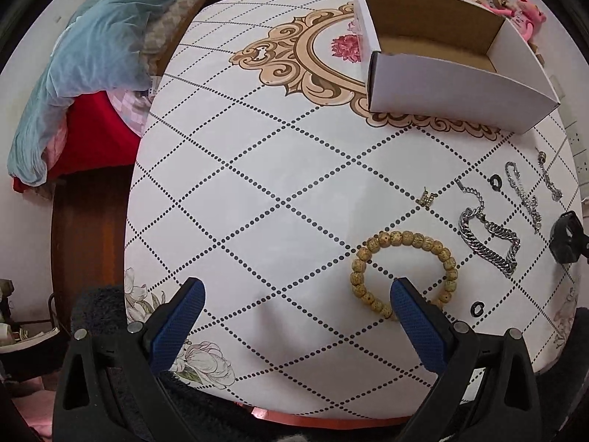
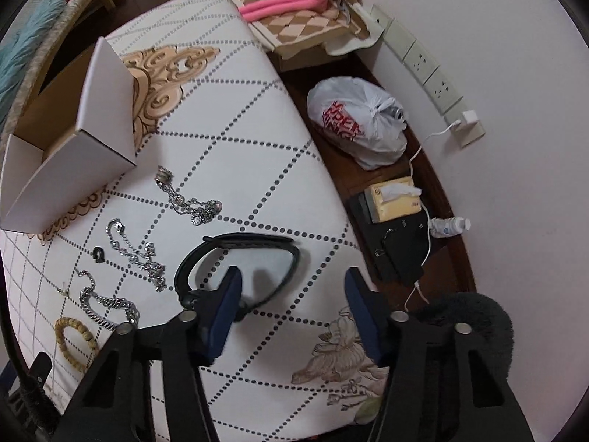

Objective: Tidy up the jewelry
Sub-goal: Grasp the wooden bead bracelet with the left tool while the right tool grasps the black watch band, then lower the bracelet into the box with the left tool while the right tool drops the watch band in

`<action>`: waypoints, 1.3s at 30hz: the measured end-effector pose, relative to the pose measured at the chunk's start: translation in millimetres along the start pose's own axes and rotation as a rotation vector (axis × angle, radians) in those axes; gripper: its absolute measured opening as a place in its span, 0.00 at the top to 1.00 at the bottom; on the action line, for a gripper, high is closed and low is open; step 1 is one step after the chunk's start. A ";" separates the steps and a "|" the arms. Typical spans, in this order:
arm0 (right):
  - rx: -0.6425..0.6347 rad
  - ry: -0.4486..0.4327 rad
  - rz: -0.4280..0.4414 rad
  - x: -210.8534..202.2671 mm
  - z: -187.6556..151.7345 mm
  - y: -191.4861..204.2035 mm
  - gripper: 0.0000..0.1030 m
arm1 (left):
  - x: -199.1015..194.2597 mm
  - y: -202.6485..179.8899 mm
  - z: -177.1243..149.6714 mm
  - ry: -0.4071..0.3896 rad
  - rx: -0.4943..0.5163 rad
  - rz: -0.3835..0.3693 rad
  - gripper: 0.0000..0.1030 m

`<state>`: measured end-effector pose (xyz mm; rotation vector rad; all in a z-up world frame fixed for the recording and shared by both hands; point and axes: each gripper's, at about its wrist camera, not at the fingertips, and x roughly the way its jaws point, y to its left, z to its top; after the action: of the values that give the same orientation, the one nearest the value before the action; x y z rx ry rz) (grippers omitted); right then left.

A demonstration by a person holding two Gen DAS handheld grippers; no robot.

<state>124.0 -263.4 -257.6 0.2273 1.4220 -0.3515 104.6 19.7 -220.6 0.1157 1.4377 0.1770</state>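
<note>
Left claw (image 1: 298, 294) spread wide, low over the white tabletop (image 1: 257, 184), holding nothing. Right finger (image 1: 416, 316) poking inside the ring of the wooden bead bracelet (image 1: 405, 269). Far ahead of that claw, an open white box (image 1: 441, 55). Off to its right, a thick silver chain (image 1: 489, 237), thin silver chains (image 1: 522, 191) and two small black rings (image 1: 497, 183). Right claw (image 2: 292, 283) spread wide too, holding nothing. Left finger (image 2: 224, 309) sitting inside the loop of a black band (image 2: 239, 258) lying flat. Farther right, past the tabletop edge, a white plastic bag (image 2: 360, 121) and a tissue box (image 2: 394, 199).
</note>
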 end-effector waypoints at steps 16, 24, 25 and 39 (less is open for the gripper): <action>-0.051 -0.046 0.109 -6.3 -14.9 11.8 0.97 | 24.5 14.7 0.4 0.050 -0.040 -0.062 0.01; -0.090 -0.049 0.112 -12.1 -30.6 27.6 0.97 | 45.1 6.7 12.0 0.050 -0.011 -0.174 0.51; -0.092 -0.048 0.111 -11.6 -31.2 27.5 0.97 | 43.9 4.0 13.4 0.041 -0.006 -0.185 0.56; -0.108 -0.092 0.132 -34.5 -35.6 27.5 0.97 | -13.4 18.5 13.5 -0.080 -0.019 -0.362 0.94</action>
<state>97.6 -221.5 -229.9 0.2129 1.3242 -0.1743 115.3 35.6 -202.4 -0.1516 1.3527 -0.1097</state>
